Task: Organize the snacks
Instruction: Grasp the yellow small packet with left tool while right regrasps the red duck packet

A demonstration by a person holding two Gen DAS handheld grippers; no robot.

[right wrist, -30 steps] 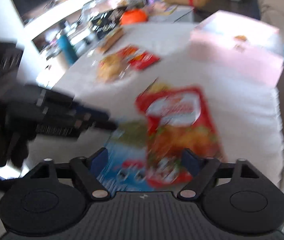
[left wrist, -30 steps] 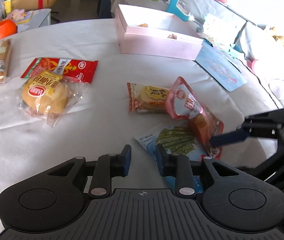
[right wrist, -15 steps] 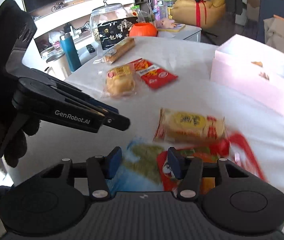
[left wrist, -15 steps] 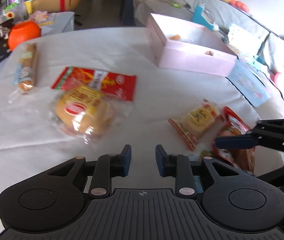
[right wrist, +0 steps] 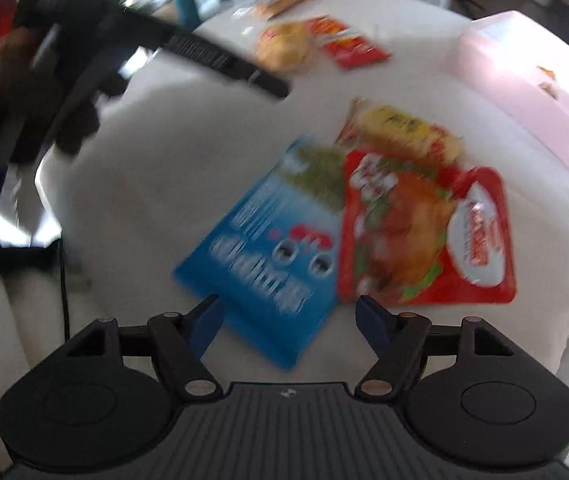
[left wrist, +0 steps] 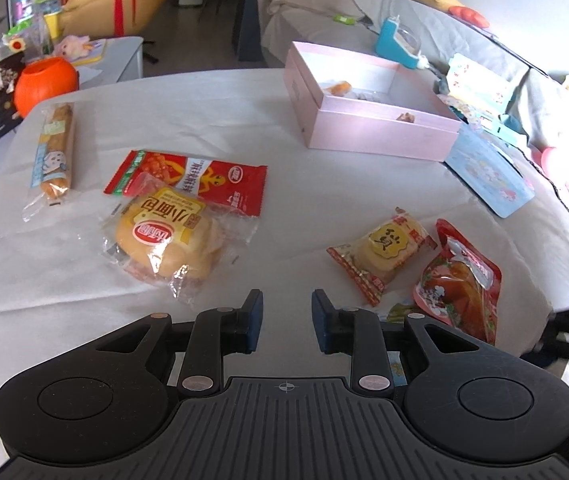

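Note:
Snacks lie on a white tablecloth (left wrist: 204, 128). In the left wrist view I see a wrapped bun (left wrist: 166, 238), a red snack packet (left wrist: 196, 182) behind it, a long bread stick (left wrist: 54, 148), a yellow cracker pack (left wrist: 384, 250) and a red chicken pouch (left wrist: 460, 284). My left gripper (left wrist: 283, 312) is open and empty above bare cloth. My right gripper (right wrist: 289, 322) is open wide and empty, just in front of a blue seaweed pack (right wrist: 268, 256) and the red chicken pouch (right wrist: 424, 236). The right wrist view is blurred.
An open pink box (left wrist: 368, 108) with small snacks inside stands at the back right. A light blue card (left wrist: 488, 174) lies beside it. An orange pumpkin pot (left wrist: 44, 84) sits at the far left. The table edge runs close on the right. The left gripper's arm (right wrist: 188, 44) shows in the right wrist view.
The right gripper let go of the red pouch, opened wide and pulled back; the pouch now lies flat beside the blue pack. The left gripper shifted left and back.

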